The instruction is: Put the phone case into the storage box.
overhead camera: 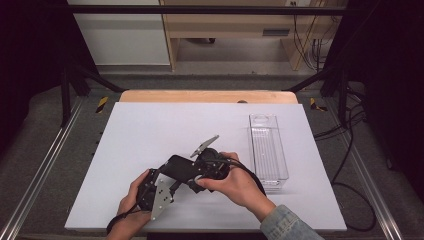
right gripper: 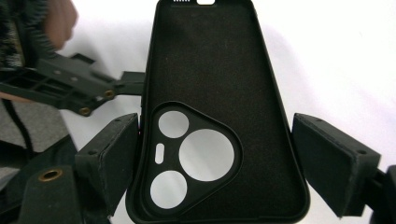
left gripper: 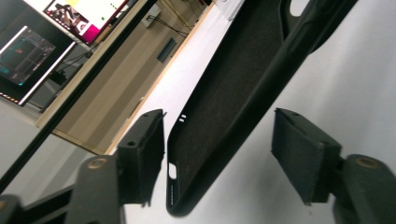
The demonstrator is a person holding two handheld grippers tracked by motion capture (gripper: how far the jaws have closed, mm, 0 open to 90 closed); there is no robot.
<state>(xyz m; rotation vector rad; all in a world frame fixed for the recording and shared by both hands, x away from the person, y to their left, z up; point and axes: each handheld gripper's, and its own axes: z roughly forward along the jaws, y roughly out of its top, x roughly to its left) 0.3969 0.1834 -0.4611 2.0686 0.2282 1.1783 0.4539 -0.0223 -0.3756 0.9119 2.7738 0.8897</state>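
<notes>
A black phone case point(overhead camera: 178, 167) hangs above the white table point(overhead camera: 150, 125) between both hands. In the right gripper view its inner side point(right gripper: 210, 70) faces me, with the camera cut-out end between the pads. My right gripper point(right gripper: 215, 120) is shut on that end, both pads against the case's long edges. The case's other end point(left gripper: 219, 107) sits between the jaws of my left gripper point(left gripper: 219, 121). Its left pad point(left gripper: 144, 149) is close beside the case's edge and its right pad point(left gripper: 303, 154) stands apart, so the gripper is open. The left gripper point(overhead camera: 159, 176) is left of the right gripper point(overhead camera: 194, 172).
A clear plastic bin point(overhead camera: 267, 150) stands on the right side of the table, just beyond the right hand point(overhead camera: 240, 185). The left gripper's frame point(right gripper: 70, 88) shows beside the case. Monitors point(left gripper: 28, 51) and a wooden shelf stand past the table's far edge.
</notes>
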